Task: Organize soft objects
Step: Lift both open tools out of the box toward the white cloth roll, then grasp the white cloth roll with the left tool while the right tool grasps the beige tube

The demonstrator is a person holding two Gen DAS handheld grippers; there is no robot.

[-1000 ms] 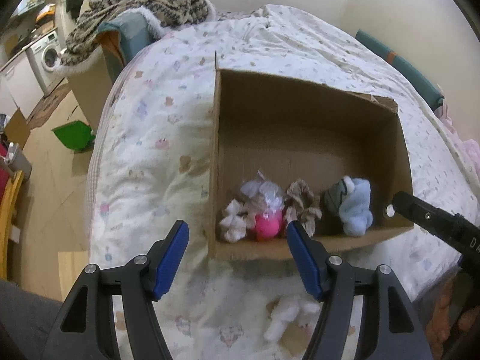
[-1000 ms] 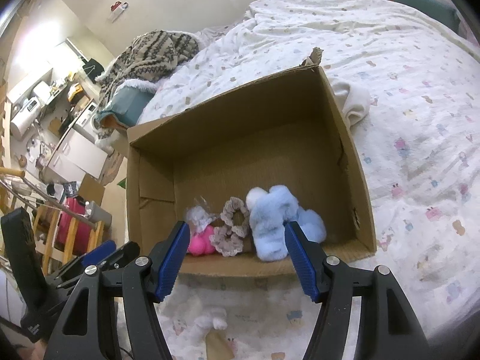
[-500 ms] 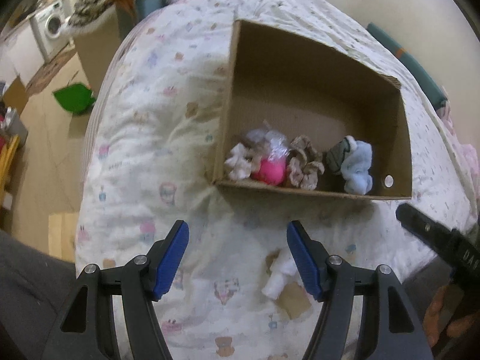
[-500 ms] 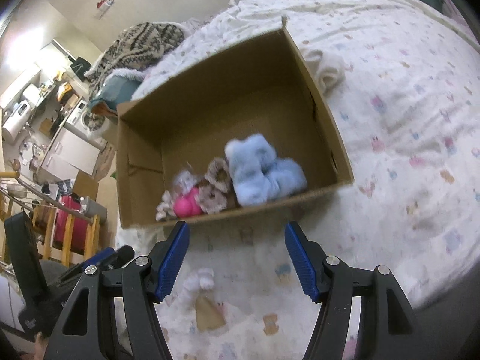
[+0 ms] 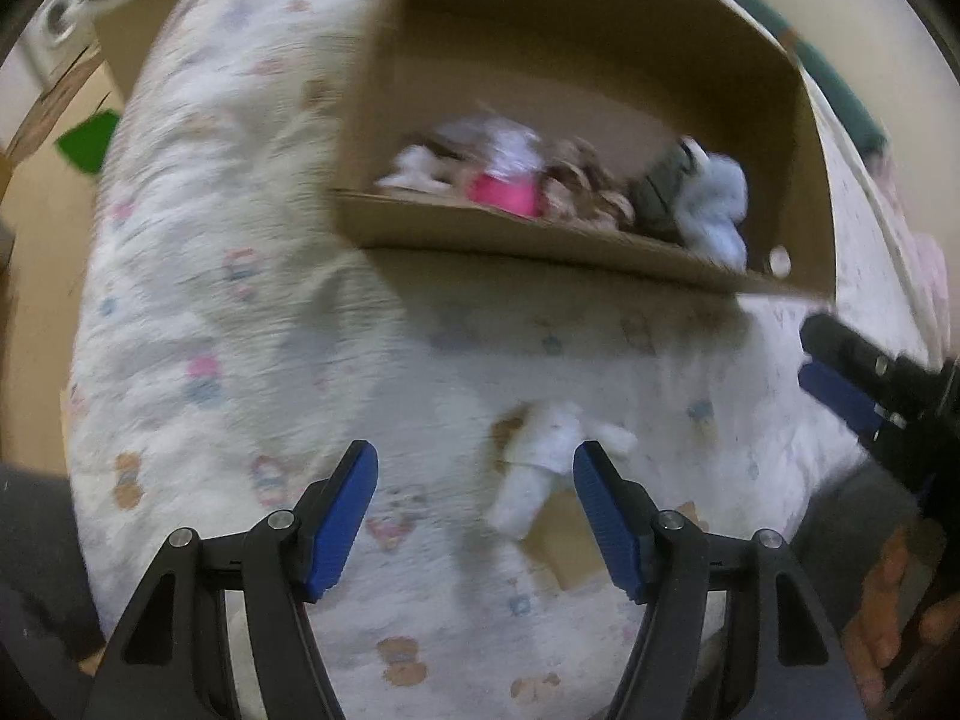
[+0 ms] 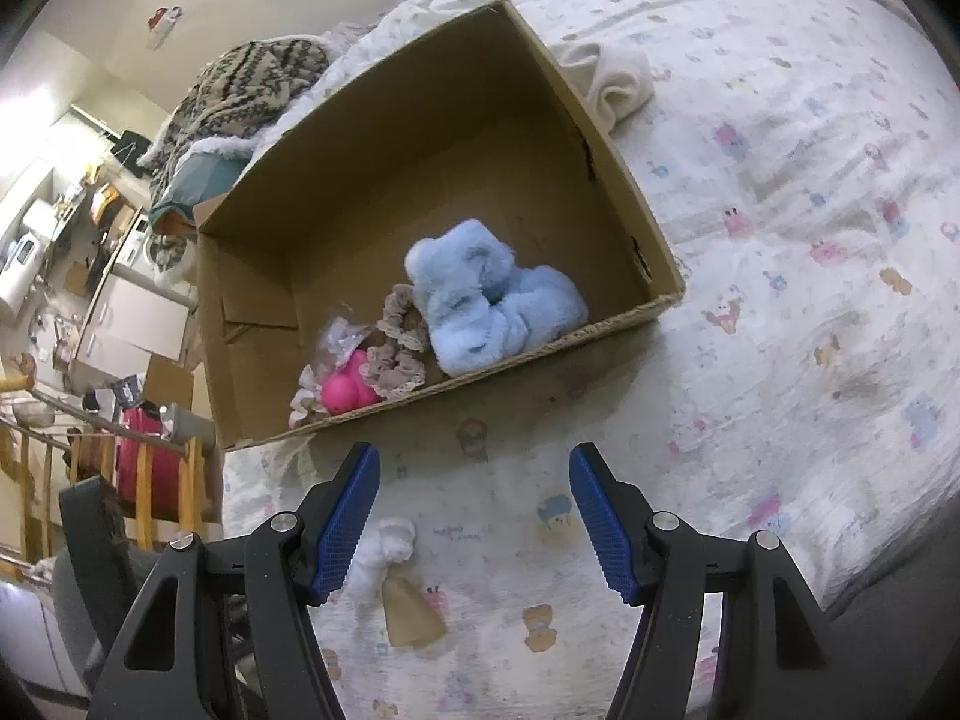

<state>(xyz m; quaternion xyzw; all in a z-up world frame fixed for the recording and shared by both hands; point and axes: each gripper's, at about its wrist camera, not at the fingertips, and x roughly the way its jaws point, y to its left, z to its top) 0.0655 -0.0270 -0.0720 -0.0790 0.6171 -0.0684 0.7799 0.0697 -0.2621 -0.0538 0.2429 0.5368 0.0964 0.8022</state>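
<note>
1. Standing on the floor at the far left, beyond the bed's edge, is a cluttered room corner with a wooden chair frame [image 6: 144, 480] holding something pink, and white cabinets further back.
2. Heaped at the far left end of the bed is a patterned knit blanket [image 6: 252, 84], behind the box's far left corner.
3. The left gripper [image 5: 474, 483] points steeply down at the bed sheet [image 5: 240, 360], jaws spread apart with nothing pinched; its view is blurred.
4. A small white soft toy [image 5: 552, 456] with a tan card tag lies on the sheet between those spread jaws, close to the right-hand blue pad [image 5: 606, 516], near the bed's near edge and apart from the box.
5. The cardboard box [image 6: 600, 132] sits open on the bed, further away than the white toy, its near wall low.
6. Inside it, along the near wall from left to right: a whitish frilly piece [image 6: 303, 396], a bright pink soft item [image 6: 345, 387] with clear wrapping above it, a beige lace-edged scrunchie [image 6: 396, 348], and a fluffy light blue plush [image 6: 486, 300], all touching their neighbours.
7. The right gripper [image 6: 474, 480] hovers over the sheet just in front of the box, jaws spread and empty; the white toy shows just beside its left finger.
8. A cream folded cloth [image 6: 612, 78] lies on the sheet against the box's far right side.
9. Printed little animals cover the sheet to the right, which is otherwise bare.
</note>
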